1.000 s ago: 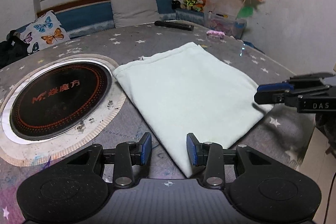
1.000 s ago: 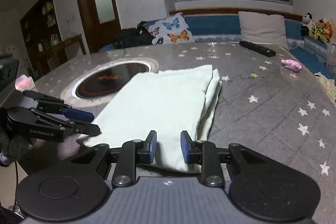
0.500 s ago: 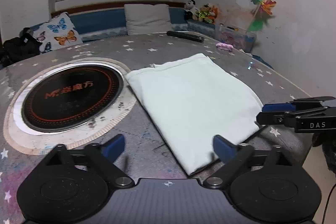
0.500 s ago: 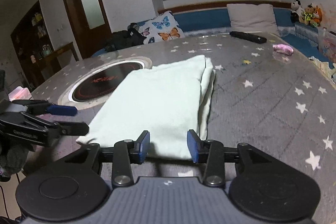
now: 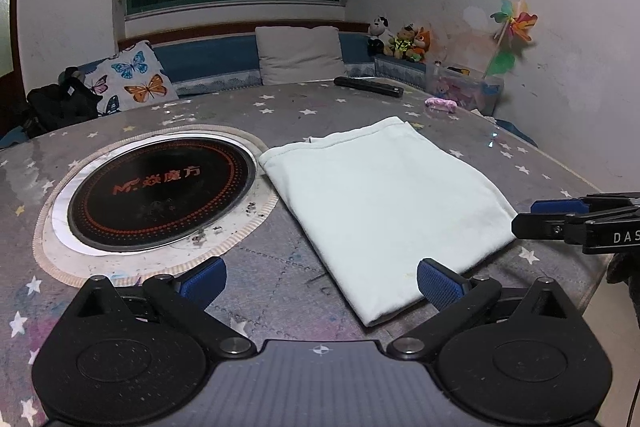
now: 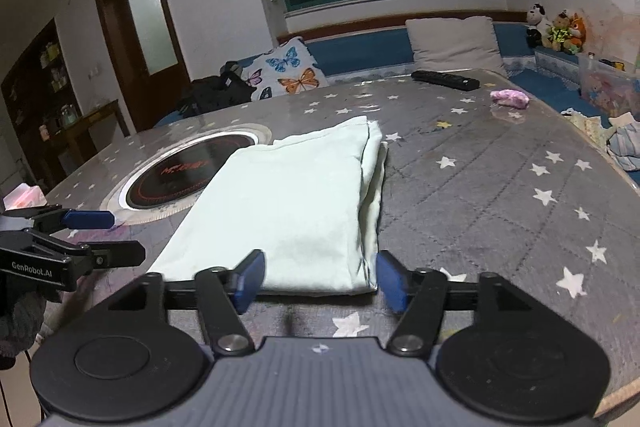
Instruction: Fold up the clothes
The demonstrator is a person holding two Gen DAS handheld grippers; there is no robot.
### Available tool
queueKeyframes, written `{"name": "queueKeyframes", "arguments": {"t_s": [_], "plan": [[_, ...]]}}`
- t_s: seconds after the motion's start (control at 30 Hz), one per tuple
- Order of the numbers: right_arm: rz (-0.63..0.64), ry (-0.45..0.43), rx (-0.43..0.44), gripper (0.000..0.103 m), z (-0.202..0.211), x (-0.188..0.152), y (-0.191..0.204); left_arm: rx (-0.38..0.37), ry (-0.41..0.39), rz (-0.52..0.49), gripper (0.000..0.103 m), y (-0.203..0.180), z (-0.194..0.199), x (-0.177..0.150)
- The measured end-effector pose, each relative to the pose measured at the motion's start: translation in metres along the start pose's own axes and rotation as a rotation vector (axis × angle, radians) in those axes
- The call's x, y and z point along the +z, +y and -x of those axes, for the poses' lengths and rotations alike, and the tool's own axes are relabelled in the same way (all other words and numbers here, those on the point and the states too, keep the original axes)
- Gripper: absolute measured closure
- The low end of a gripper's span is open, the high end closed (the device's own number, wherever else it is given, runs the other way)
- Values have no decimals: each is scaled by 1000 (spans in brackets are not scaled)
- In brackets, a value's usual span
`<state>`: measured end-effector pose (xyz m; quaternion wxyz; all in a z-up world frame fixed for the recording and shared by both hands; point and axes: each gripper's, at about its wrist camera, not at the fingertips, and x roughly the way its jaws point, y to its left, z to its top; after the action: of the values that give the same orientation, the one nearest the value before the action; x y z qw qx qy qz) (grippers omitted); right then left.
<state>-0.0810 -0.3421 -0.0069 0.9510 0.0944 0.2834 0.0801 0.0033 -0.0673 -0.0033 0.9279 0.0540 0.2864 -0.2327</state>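
Both claws have just been opening since the earlier frames, and the cloth corners that sat between the pads are now free. Left gripper point(image 5: 322, 279): jaws spread as wide as they go, released, nothing between the pads; near corner of the folded cloth point(image 5: 384, 203) lies just ahead of it, flat on the table point(image 5: 280, 107). Right gripper point(image 6: 318, 277): jaws partly spread, also released; near edge of the cloth sits just in front of the pads, not pinched. Each claw shows in the other's view, hovering beside the cloth's near edge.

Cloth is pale, folded into a rectangle, layered edges stacked along its right side in the right wrist view. It lies on the grey star-print table just right of the round black cooktop point(image 5: 160, 191), edge almost touching the cooktop's ring.

Farther: small pink object point(image 6: 510, 98) and black remote point(image 6: 445, 80) near the table's far edge. Beyond the table at far right, clear plastic bin point(image 5: 464, 89) with colourful items inside, too small to tell.
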Motion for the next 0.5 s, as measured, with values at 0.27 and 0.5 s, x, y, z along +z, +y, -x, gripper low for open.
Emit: {"name": "queueKeyframes", "arguments": {"t_s": [0.27,0.5], "plan": [[12,-32,-24,12,7,-3,11,-1,-2,-4,0,-6,6,-5],[34,-62,-63,0,15,-5,21,-2,4,2,0,-7,10,-9]]}}
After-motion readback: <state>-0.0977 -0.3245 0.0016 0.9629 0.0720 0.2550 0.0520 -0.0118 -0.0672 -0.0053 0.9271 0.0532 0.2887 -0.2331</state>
